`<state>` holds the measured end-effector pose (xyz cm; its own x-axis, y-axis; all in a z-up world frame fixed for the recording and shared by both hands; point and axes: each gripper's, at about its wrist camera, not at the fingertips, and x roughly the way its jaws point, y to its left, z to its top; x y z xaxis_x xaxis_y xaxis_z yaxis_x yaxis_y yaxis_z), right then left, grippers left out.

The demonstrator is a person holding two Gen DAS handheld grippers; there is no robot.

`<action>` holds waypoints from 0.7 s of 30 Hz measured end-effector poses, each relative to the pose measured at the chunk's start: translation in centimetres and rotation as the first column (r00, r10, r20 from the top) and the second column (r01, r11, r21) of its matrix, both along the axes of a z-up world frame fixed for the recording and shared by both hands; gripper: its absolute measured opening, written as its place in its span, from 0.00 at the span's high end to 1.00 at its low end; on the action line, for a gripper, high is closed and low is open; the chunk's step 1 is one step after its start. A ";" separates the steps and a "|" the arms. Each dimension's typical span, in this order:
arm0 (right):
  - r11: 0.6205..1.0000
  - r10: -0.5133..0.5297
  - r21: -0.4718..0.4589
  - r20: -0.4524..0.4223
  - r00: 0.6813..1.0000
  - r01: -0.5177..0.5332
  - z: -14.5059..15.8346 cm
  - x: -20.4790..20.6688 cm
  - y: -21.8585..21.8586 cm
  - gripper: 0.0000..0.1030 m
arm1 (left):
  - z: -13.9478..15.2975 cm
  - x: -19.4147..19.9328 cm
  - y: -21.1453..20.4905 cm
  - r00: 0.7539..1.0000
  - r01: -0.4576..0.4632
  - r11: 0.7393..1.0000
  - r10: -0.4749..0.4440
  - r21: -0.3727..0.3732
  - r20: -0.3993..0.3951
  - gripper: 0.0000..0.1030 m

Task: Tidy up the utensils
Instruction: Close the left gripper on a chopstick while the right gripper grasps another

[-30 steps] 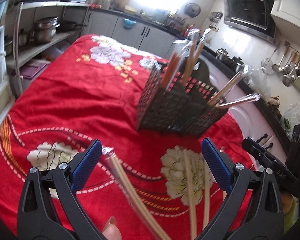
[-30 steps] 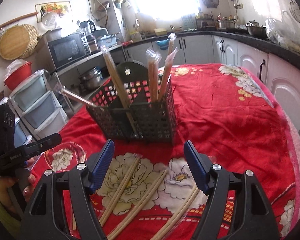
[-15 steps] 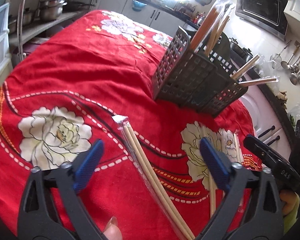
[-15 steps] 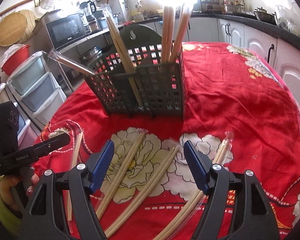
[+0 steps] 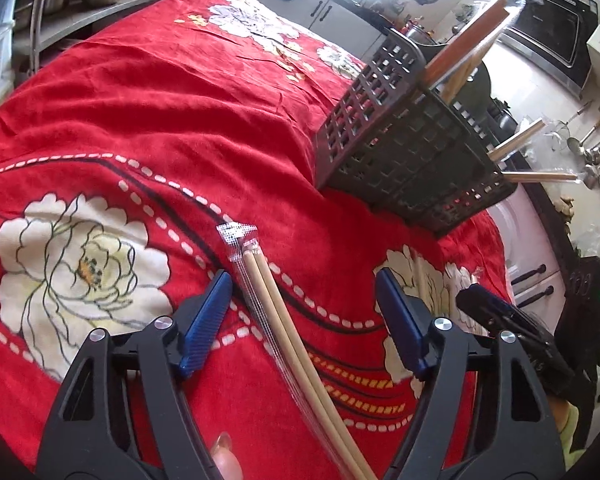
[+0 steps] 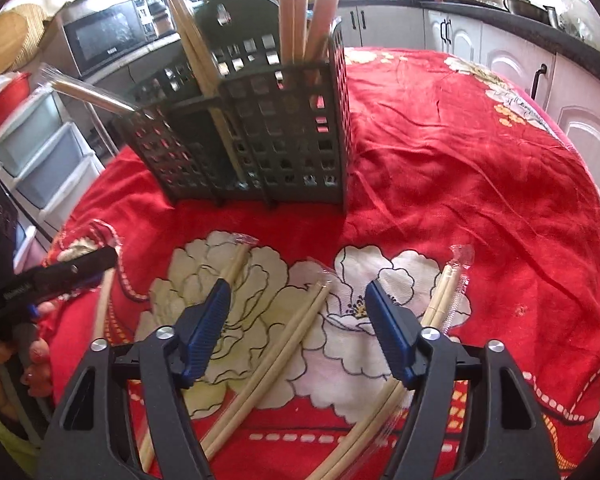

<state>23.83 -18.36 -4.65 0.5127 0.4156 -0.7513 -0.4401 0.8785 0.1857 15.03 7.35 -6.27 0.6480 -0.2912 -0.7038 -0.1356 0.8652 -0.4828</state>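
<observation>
My left tongs (image 5: 304, 304) are spread wide and grip nothing. A wrapped chopstick pair (image 5: 284, 328) lies on the cloth (image 5: 148, 112) between the blue pads, closer to the left pad (image 5: 206, 320), its sealed tip pointing toward the rack (image 5: 404, 160). My right tongs (image 6: 298, 324) are also spread wide and empty. A second pair (image 6: 284, 344) lies slanted between their pads; a third pair (image 6: 232, 268) runs under the left pad, and a fourth pair (image 6: 440, 304), in clear wrap, lies just outside the right pad.

The rack stands upright beyond all of these, well apart from both tongs, with several wrapped pairs already leaning in its compartments. In the right view the left tongs (image 6: 60, 276) show at the left edge. Bare cloth stretches to the right of the rack, and the table drops off near the white cabinets (image 6: 520, 64).

The cloth is red with white flowers, slightly wrinkled. A microwave (image 6: 104, 38) and plastic drawers (image 6: 40, 152) stand behind the rack.
</observation>
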 end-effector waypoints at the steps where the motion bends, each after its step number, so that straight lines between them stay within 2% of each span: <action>1: 1.000 -0.001 -0.002 -0.009 1.000 0.001 -0.3 0.2 0.1 0.42 | 0.0 0.2 0.1 1.000 -0.003 1.000 0.003 0.003 -0.001 0.40; 2: 1.000 -0.001 -0.001 -0.025 1.000 0.001 -0.6 0.6 0.2 0.45 | 0.0 0.4 0.1 1.000 -0.007 1.000 0.007 0.008 -0.004 0.43; 3: 1.000 -0.009 -0.004 -0.037 0.999 0.009 -0.9 0.8 0.2 0.51 | -0.1 0.6 0.2 1.000 -0.011 1.000 0.011 0.013 -0.006 0.45; 5: 1.000 -0.019 0.000 -0.038 0.999 0.019 -1.2 1.2 0.1 0.56 | -0.2 0.9 0.4 1.000 -0.019 1.000 0.019 0.017 -0.009 0.50; 11: 0.999 -0.035 0.012 -0.040 0.999 0.035 -1.4 1.9 -0.2 0.82 | -0.1 2.2 0.6 0.999 -0.029 0.999 0.030 0.041 -0.020 0.54; 15: 0.999 -0.027 0.038 -0.044 0.999 0.028 -1.3 2.0 -0.3 0.86 | -0.1 2.6 0.5 0.999 -0.039 0.996 0.042 0.084 -0.027 0.66; 21: 0.996 -0.011 0.091 -0.027 1.000 0.014 -0.5 1.7 -0.6 0.87 | -0.3 2.8 1.4 0.997 -0.054 0.995 0.058 0.083 -0.043 0.89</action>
